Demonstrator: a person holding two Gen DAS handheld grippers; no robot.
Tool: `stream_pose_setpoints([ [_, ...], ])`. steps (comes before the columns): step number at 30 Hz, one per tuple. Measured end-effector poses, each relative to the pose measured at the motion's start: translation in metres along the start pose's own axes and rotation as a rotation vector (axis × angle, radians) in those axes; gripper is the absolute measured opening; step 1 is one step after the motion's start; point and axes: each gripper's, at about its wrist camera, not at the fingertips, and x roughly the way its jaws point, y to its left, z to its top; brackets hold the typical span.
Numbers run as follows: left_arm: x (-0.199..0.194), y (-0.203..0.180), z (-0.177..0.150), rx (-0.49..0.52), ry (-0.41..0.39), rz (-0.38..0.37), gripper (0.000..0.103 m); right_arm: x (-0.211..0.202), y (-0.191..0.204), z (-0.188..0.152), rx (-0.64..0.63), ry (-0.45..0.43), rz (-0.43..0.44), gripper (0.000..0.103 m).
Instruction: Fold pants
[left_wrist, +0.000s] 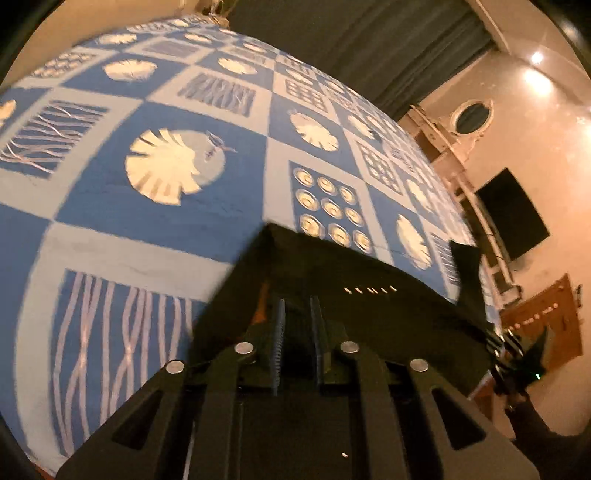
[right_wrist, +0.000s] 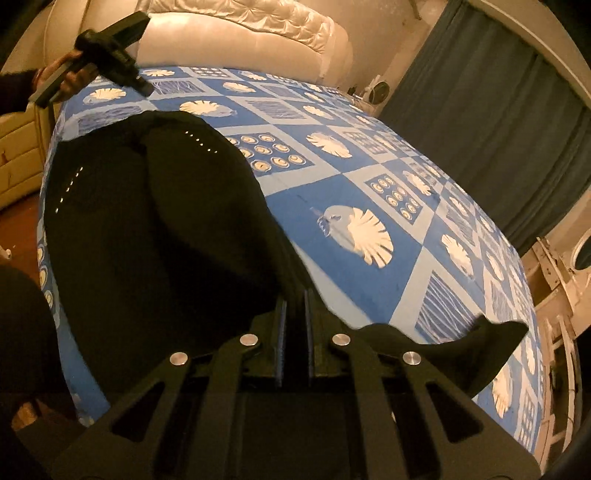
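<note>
- Pants (left_wrist: 354, 280), black, fill the lower middle of the left wrist view, lying on a bed (left_wrist: 110, 229) under a blue-and-white patterned sheet; a short row of pale studs shows on the cloth.
- Their flat edge runs from a corner near the picture's middle down toward the right, so the long axis there slants to the lower right, ending at a dark flap by the bed's far edge.
- Left gripper (left_wrist: 298, 325) has its ribbed fingers (left_wrist: 277, 332) close together with black cloth lying in and around the narrow gap; whether the pads press on it I cannot tell.
- At that view's right edge the other tool shows small and dark.
- Right wrist view: the pants (right_wrist: 155, 229) lie along the near left part of the bed (right_wrist: 369, 177), their length running from the gripper away toward the padded headboard (right_wrist: 240, 26), with two stud rows visible.
- Right gripper (right_wrist: 295, 321) is clamped on a fold of the black fabric, which spills out to the right as a loose flap (right_wrist: 480, 343).
- Upper left, a hand (right_wrist: 70, 79) holds the left gripper (right_wrist: 144, 88) above the sheet, clear of the pants here.
</note>
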Motion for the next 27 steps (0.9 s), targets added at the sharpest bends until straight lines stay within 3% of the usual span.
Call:
stream_pose_setpoints([
  [1,0.003,0.004,0.004,-0.009,0.007,0.021,0.030,0.000,0.001,-0.002,0.001,-0.004,-0.002,0.008],
  [3,0.016,0.014,0.015,-0.046,0.044,0.002,0.053,-0.001,0.001,-0.003,0.016,-0.005,0.004,0.008],
  [5,0.038,0.025,0.028,-0.089,0.114,-0.036,0.063,-0.003,0.002,-0.002,0.025,-0.013,0.002,0.008],
  [7,0.058,0.031,0.037,-0.100,0.164,-0.026,0.063,-0.003,0.003,-0.002,0.027,-0.014,0.002,0.008],
  [10,0.092,0.039,0.046,-0.057,0.246,0.049,0.063,-0.001,0.003,-0.003,0.024,-0.016,0.004,0.008],
  [12,0.102,0.042,0.047,-0.055,0.255,0.041,0.063,0.001,0.005,-0.005,0.029,-0.018,0.007,0.009],
  [13,0.102,0.040,0.048,-0.050,0.244,0.012,0.062,0.002,0.005,-0.006,0.030,-0.016,0.010,0.009],
  [15,0.105,0.036,0.045,-0.074,0.270,-0.101,0.031,0.006,0.007,-0.008,0.031,-0.014,0.014,0.011],
  [19,0.117,0.034,0.041,-0.083,0.308,-0.088,0.016,0.009,0.011,-0.009,0.029,-0.017,0.017,0.014],
  [20,0.117,0.036,0.042,-0.109,0.307,-0.110,0.008,0.009,0.010,-0.009,0.033,-0.019,0.018,0.014],
  [22,0.113,0.039,0.044,-0.143,0.284,-0.138,0.005,0.009,0.009,-0.009,0.038,-0.021,0.021,0.014],
  [25,0.104,0.028,0.043,-0.090,0.241,-0.103,0.005,0.009,0.008,-0.009,0.039,-0.011,0.017,0.011],
  [27,0.094,0.021,0.043,-0.085,0.201,-0.131,0.005,0.005,0.007,-0.008,0.044,-0.019,0.002,0.008],
])
